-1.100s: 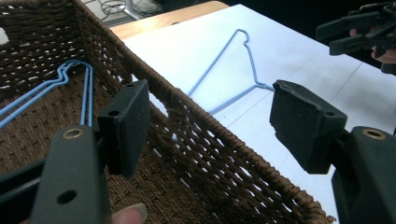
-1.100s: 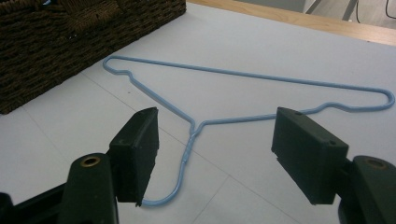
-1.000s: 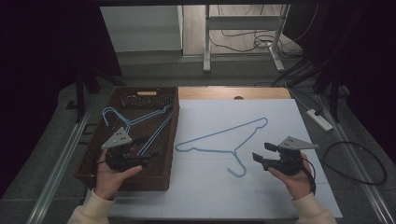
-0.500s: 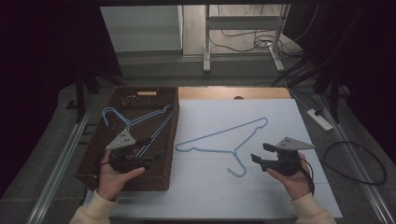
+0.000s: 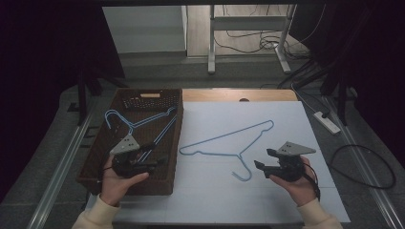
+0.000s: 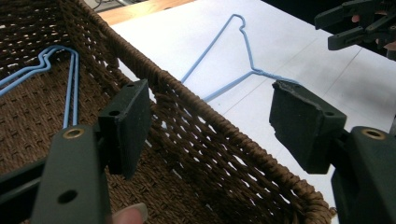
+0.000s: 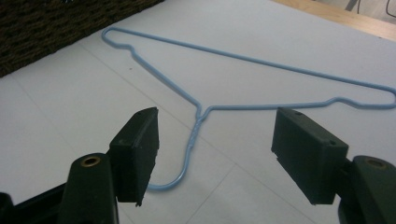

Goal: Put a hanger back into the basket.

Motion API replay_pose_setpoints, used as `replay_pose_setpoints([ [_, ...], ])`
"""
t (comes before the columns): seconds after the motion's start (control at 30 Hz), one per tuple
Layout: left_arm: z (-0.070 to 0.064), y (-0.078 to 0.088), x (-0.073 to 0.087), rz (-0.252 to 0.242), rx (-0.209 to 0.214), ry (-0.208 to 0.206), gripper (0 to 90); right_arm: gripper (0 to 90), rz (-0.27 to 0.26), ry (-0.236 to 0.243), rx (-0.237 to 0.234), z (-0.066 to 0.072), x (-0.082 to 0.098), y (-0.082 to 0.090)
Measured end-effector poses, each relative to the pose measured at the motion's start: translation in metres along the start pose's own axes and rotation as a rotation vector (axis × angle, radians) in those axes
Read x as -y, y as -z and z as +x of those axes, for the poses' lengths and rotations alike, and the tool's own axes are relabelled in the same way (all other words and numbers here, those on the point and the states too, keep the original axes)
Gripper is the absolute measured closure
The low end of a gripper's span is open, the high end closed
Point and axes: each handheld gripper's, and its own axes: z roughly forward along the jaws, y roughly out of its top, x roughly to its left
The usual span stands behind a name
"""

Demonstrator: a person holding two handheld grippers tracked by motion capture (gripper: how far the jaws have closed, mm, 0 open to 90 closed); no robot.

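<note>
A light blue wire hanger (image 5: pixel 224 138) lies flat on the white sheet, its hook toward me. My right gripper (image 5: pixel 262 158) hovers just right of the hook, open and empty; in the right gripper view its jaws straddle the hanger's (image 7: pixel 201 112) twisted neck from above without touching it. My left gripper (image 5: pixel 160 153) is held over the near right corner of a brown woven basket (image 5: pixel 98 143), open and empty. Two more blue hangers (image 5: pixel 143 125) rest inside the basket. In the left gripper view the basket rim (image 6: pixel 187 93) runs between the jaws, with the basket hangers (image 6: pixel 70 88) at left.
The white sheet (image 5: pixel 215 200) covers the table right of the basket. A wooden table edge (image 5: pixel 239 95) shows at the back. Beyond it stand a table leg and cables on the floor, and a power strip (image 5: pixel 327 121) lies at the right. The other gripper (image 6: pixel 336 28) appears far off in the left gripper view.
</note>
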Motion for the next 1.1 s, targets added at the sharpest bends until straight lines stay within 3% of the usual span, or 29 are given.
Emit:
replay_pose_setpoints([
  [0.23, -0.002, 0.0, 0.0, 0.0, 0.004, -0.003, 30.1, 32.1, 0.061, 0.028, 0.006, 0.008, -0.005, -0.002],
  [0.5, -0.004, -0.002, 0.002, 0.007, 0.01, -0.004, 30.3, 31.7, 0.087, 0.038, -0.021, 0.015, -0.013, -0.009],
  [0.87, -0.009, -0.008, 0.002, 0.024, 0.022, -0.011, 30.3, 31.6, 0.153, 0.044, -0.032, 0.013, -0.02, -0.023],
  [1.1, -0.009, -0.009, 0.003, 0.027, 0.025, -0.012, 30.4, 32.3, 0.229, 0.01, -0.022, 0.014, -0.023, -0.036],
])
